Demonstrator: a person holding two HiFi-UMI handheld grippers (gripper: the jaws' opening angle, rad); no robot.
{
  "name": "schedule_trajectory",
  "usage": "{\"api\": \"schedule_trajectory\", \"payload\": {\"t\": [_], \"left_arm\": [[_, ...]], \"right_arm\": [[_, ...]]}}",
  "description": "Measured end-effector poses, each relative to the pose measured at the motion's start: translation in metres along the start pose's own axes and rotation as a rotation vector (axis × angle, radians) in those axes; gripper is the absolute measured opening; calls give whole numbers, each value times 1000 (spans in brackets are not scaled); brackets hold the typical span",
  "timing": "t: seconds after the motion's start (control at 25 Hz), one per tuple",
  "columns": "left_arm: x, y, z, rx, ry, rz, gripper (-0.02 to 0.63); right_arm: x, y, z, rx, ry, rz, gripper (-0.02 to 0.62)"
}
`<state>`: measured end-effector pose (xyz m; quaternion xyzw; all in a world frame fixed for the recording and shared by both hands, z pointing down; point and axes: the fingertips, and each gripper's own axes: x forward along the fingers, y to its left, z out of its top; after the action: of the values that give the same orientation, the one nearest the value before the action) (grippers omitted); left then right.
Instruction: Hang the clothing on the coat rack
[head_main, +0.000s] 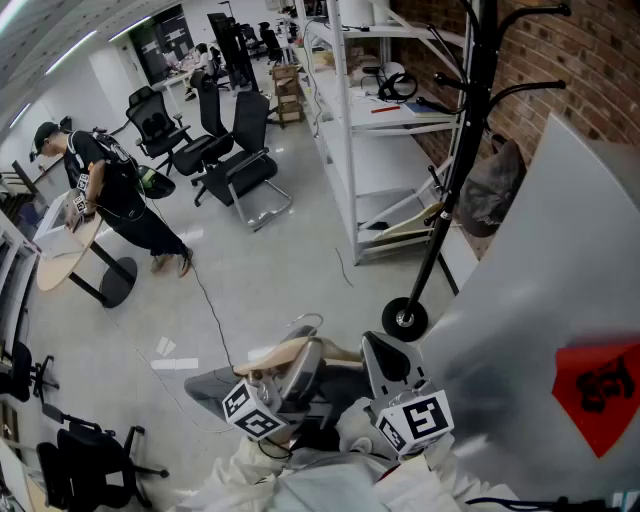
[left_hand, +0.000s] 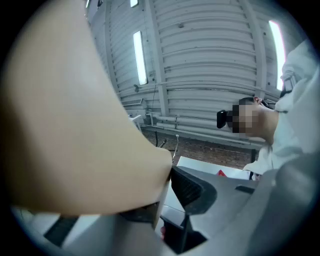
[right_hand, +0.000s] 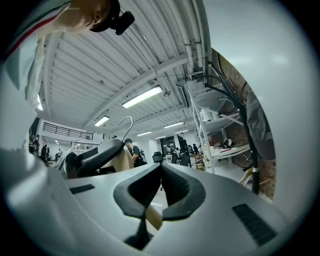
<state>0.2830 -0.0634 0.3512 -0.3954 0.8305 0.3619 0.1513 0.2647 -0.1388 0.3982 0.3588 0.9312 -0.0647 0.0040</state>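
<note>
Coat rack (head_main: 448, 200), a slim black pole with curved hooks on a round base, stands by the brick wall (head_main: 590, 60). My left gripper (head_main: 300, 368) is clamped wide on a smooth, rounded beige wooden hanger (head_main: 272, 352); my right gripper (head_main: 385, 358) has its jaws touching at the tips

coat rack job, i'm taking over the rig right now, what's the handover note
Left gripper: shut on the wooden hanger.
Right gripper: jaws together on a tan sliver, seemingly the hanger's other arm.
Coat rack: ahead to the right, a dark garment already on it.
Pale grey clothing with a red patch: blurred, close at right, not on the rack.
Done: hanger in hand.
Left: hang hanger and clothing on a rack arm.
</note>
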Motion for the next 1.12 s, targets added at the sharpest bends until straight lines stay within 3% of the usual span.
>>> {"api": "schedule_trajectory", "payload": {"t": [0.28, 0.52, 0.88, 1.12], "left_arm": [[-4, 38, 36, 13, -38, 7, 110], [1, 96, 83, 50, -89, 9, 110], [19, 172, 155, 37, -130, 2, 110], [17, 237, 197, 49, -153, 44, 110]], "right_arm": [[54, 11, -6, 11, 2, 47, 25], [131, 18, -1, -11, -24, 97, 25], [244, 27, 16, -18, -50, 137, 25], [324, 38, 11, -12, -49, 193, 25]]}}
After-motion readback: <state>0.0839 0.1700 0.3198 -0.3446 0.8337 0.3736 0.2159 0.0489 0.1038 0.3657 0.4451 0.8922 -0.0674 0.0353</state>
